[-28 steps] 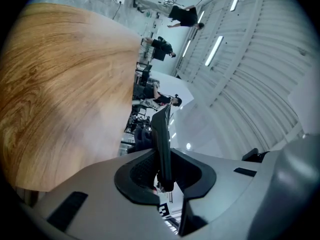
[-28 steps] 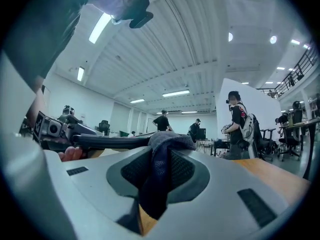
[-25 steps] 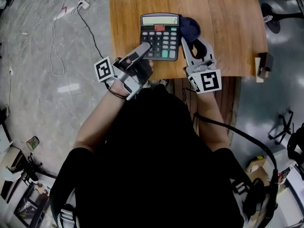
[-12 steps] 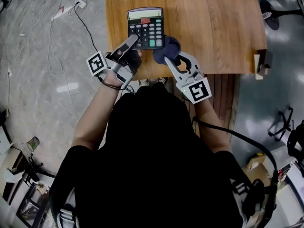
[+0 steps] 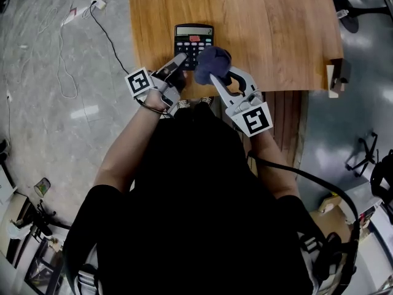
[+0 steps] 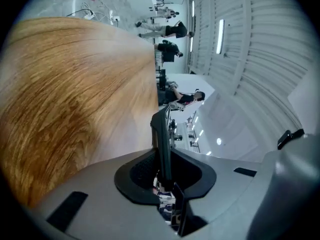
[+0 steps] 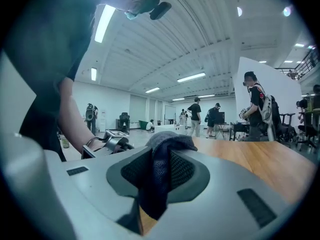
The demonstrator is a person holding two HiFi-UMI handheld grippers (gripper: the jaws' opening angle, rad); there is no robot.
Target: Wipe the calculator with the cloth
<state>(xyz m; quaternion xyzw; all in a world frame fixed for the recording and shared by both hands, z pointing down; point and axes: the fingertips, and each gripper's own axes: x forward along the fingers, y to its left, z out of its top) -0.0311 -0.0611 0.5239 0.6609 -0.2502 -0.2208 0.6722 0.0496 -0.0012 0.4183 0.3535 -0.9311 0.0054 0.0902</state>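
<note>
A black calculator point(image 5: 193, 40) with grey keys and one red key is over the near part of the wooden table point(image 5: 276, 35). My left gripper point(image 5: 182, 59) is shut on its near left edge. In the left gripper view the calculator point(image 6: 161, 139) runs edge-on between the pads, with the left gripper point(image 6: 163, 176) clamped on it. My right gripper point(image 5: 216, 74) is shut on a bunched dark blue cloth point(image 5: 211, 62), which lies against the calculator's near right corner. The cloth point(image 7: 161, 156) hangs between the jaws of the right gripper point(image 7: 158, 171) and hides the fingertips.
A small wooden block point(image 5: 338, 78) sits at the table's right edge. White cables and a power strip point(image 5: 86, 8) lie on the floor to the left. A chair base point(image 5: 347, 14) stands at the far right. Several people stand beyond the table point(image 7: 255, 104).
The calculator has come down and nearer to the table's front edge with the left gripper. The cloth has moved from the calculator's far right corner to its near right corner.
</note>
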